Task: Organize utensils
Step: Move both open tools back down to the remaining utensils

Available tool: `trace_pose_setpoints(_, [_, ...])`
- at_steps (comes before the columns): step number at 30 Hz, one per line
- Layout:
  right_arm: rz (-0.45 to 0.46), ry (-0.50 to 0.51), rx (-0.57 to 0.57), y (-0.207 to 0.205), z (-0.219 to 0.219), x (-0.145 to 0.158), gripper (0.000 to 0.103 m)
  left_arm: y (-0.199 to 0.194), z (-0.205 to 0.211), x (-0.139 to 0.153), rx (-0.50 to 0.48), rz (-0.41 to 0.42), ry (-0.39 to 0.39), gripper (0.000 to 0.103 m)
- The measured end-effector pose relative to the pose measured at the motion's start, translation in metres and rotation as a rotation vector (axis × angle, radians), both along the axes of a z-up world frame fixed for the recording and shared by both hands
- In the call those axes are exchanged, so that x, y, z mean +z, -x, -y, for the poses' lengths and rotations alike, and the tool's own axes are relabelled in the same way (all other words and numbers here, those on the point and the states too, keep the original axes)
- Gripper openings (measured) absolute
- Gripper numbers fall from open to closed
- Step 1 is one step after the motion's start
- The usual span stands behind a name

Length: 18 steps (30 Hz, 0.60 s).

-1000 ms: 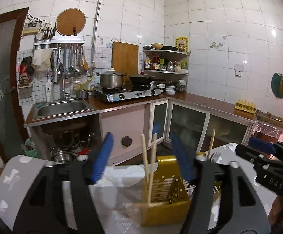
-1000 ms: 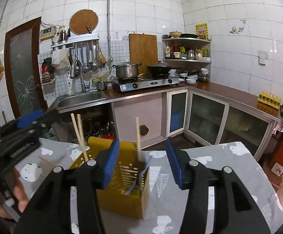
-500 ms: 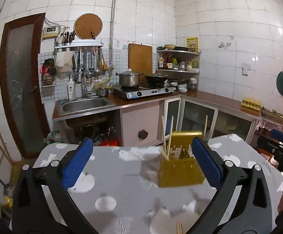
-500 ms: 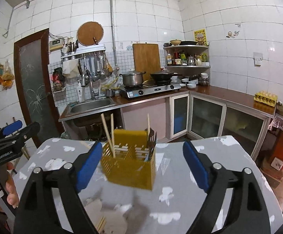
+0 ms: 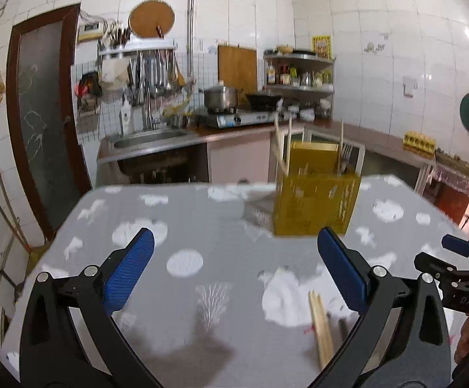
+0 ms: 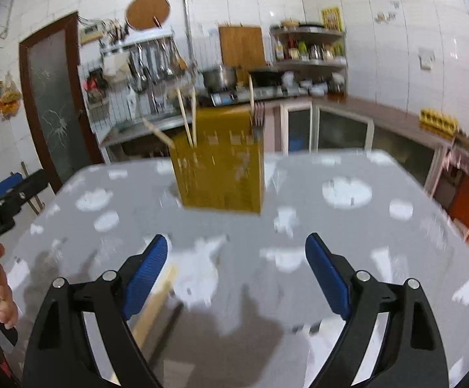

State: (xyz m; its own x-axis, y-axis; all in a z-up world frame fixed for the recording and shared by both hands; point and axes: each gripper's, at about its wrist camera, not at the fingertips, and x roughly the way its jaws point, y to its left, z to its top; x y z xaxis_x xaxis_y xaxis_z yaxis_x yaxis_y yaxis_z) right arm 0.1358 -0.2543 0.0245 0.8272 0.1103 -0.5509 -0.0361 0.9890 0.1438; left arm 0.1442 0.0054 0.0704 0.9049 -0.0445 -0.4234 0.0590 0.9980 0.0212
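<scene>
A yellow slotted utensil holder (image 5: 315,203) stands on the grey patterned table (image 5: 202,232), with chopsticks (image 5: 281,148) and a fork (image 5: 344,158) upright in it. It also shows in the right wrist view (image 6: 221,168). A pair of wooden chopsticks (image 5: 321,329) lies on the table near me, just inside my left gripper's right finger; it shows in the right wrist view (image 6: 157,300) beside the left finger. My left gripper (image 5: 234,278) is open and empty. My right gripper (image 6: 234,274) is open and empty, and shows at the right edge of the left wrist view (image 5: 460,278).
Behind the table are a kitchen counter with a sink (image 5: 150,139), a gas stove with a pot (image 5: 221,97), hanging utensils and a corner shelf. A brown door (image 5: 40,123) is at the left. A dark thin utensil (image 6: 170,317) lies next to the chopsticks, blurred.
Both grippers have pulled back from the yellow holder, which now stands farther away on the table. The loose chopsticks on the table have come into view near both grippers.
</scene>
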Motion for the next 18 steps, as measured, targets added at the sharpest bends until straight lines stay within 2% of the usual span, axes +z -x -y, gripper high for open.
trace_pose_setpoints(7, [-0.114,-0.012,-0.068,-0.009,-0.008,-0.048,0.085,-0.024,-0.006,-0.052,0.023,-0.110,-0.033,0.098])
trace_pose_setpoints(8, [-0.122,-0.013,-0.069,-0.010,-0.010,-0.051,0.083,-0.027,-0.008,-0.058,0.024,-0.128,-0.033,0.098])
trace_pose_setpoints(11, [-0.161,0.001,-0.063,-0.016,-0.025,-0.060,0.061,-0.034,-0.011,-0.067,0.036,-0.156,-0.046,0.098])
trace_pose_setpoints(15, [-0.206,-0.013,-0.036,-0.023,-0.047,-0.069,0.059,-0.042,-0.023,-0.073,0.053,-0.185,-0.022,0.098])
trace_pose_setpoints(18, [-0.221,0.007,-0.022,-0.027,-0.063,-0.072,0.059,-0.048,-0.031,-0.080,0.070,-0.208,-0.033,0.098])
